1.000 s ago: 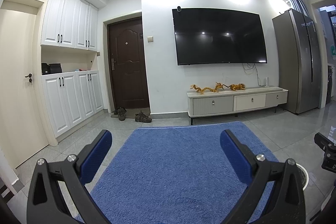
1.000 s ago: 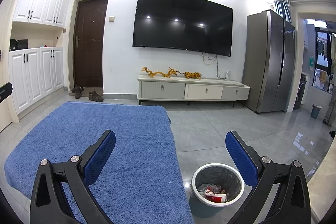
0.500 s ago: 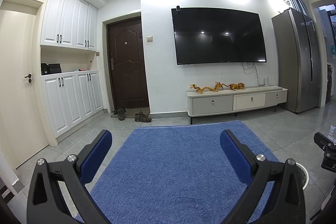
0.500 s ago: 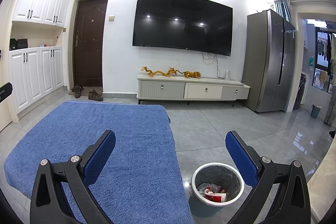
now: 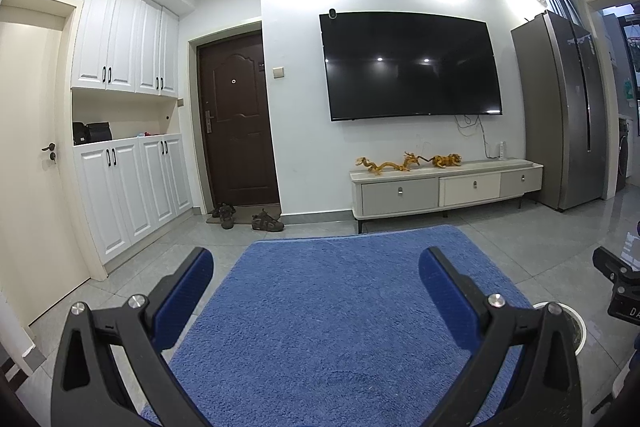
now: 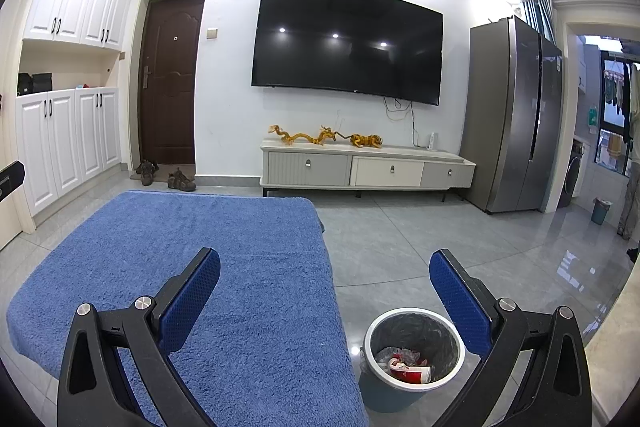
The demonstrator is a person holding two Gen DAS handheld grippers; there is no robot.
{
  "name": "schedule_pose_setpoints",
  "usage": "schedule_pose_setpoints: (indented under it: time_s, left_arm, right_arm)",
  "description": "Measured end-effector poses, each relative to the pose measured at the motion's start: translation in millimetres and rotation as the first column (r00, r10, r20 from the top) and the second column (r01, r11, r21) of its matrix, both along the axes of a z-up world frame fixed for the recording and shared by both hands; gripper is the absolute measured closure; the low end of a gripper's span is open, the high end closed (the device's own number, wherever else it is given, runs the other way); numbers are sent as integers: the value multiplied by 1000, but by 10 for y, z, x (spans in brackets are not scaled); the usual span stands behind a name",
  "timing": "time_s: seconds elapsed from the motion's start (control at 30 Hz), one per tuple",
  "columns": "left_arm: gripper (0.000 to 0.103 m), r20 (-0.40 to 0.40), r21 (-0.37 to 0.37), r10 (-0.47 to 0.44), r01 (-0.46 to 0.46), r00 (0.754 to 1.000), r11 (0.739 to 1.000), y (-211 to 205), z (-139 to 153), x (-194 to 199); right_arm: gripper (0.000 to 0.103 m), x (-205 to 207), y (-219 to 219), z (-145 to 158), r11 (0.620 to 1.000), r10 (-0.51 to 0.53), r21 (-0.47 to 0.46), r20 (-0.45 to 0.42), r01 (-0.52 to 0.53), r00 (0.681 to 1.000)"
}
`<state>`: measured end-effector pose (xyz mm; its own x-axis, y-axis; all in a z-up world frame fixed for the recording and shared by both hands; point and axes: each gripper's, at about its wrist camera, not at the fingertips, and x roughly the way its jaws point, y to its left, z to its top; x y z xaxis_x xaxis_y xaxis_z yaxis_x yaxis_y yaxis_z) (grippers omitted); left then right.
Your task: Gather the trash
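Trash (image 6: pixel 408 367): red-and-white litter lies at the bottom of the bin, where I see it from my right wrist view.
Bin (image 6: pixel 374 331): round, white-rimmed, with a dark liner; it stands on the grey tile floor (image 6: pixel 420 239) just beside the right edge of the blue cloth (image 6: pixel 200 235).
Left gripper (image 5: pixel 316 277): my jaws are spread wide with nothing between them, held above the cloth (image 5: pixel 340 307).
Right gripper (image 6: pixel 325 277): jaws also wide apart and holding nothing; the left finger is over the cloth, the right finger over the bin's side.
Bin from left view (image 5: pixel 581 327): only a sliver of its rim shows behind my right finger.
Room: TV (image 6: pixel 348 43) on the wall, low cabinet (image 6: pixel 368 167) below it, fridge (image 6: pixel 516 115) to the right, shoes (image 6: pixel 182 181) by the door (image 6: pixel 170 79).
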<state>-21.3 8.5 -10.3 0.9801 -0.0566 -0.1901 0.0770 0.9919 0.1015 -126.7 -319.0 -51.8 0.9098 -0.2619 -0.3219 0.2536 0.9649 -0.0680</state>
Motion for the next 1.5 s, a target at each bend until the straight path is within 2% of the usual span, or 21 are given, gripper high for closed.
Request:
schedule_pose_setpoints:
  time_s: [1.1, 1.5]
  left_arm:
    - [0, -40, 9, -43, 43, 998, 999, -6, -49, 104]
    - [0, -66, 11, -55, 56, 996, 998, -17, -79, 140]
  right_arm:
    - [0, 6, -16, 15, 1000, 0, 0, -2, 0, 1000]
    - [0, -39, -48, -86, 1000, -7, 0, -7, 7, 1000]
